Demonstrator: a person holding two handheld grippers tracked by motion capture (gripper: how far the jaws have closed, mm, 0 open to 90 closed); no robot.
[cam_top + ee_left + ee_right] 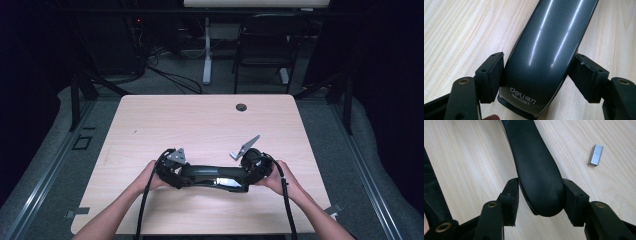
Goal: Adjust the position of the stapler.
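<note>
Stapler (212,177) lies on the wooden table (200,125), near the person's edge, between both hands. Left gripper (537,77) clamps its grey glossy end (the one with printed letters), pads touching both sides. Right gripper (540,201) squeezes the black rounded end. Staple block (595,154) rests nearby, apart.

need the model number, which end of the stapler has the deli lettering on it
The glossy grey end of the stapler, between the pads of the left tool, carries the white deli lettering. The end in the right tool is matte black and plain.
</note>
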